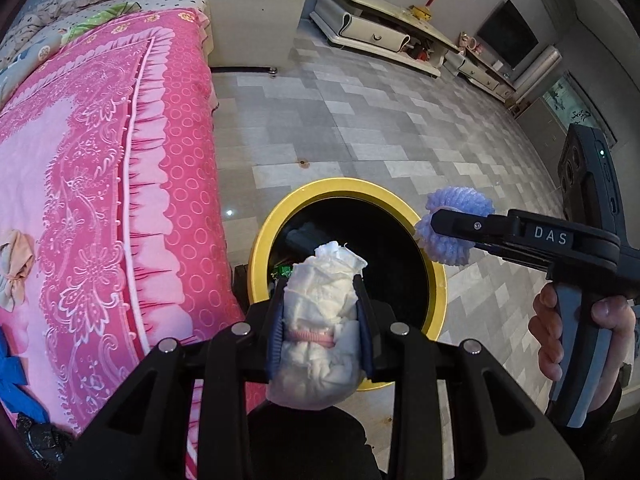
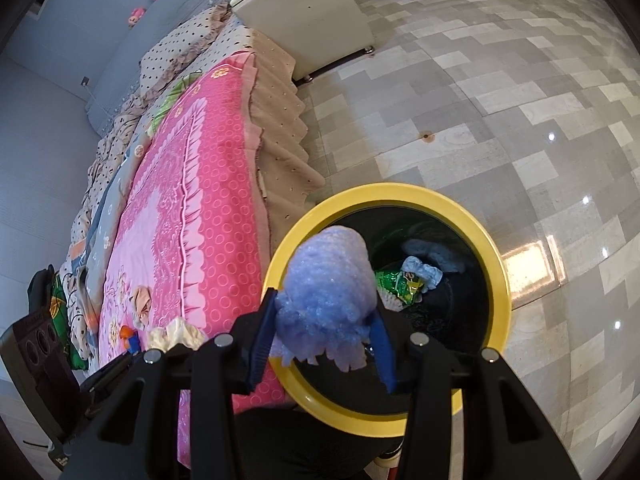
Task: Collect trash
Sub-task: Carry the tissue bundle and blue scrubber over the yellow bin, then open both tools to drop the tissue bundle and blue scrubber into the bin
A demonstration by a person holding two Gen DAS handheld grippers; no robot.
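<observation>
white wadded tissue point(image 1: 320, 320) sits pinched in the left gripper point(image 1: 322, 284) over the yellow-rimmed bin point(image 1: 264, 240) beside the pink bed point(image 1: 100, 160), purple foam wad point(image 2: 328, 300) clamped in the right gripper point(image 2: 326, 316), bin's dark bottom litter hard to make out.

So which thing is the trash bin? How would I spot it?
Find the big pink bedspread first. On the grey tiled floor right beside it stands the bin, round and dark inside. Nothing else nearby has its bright yellow rim.
</observation>
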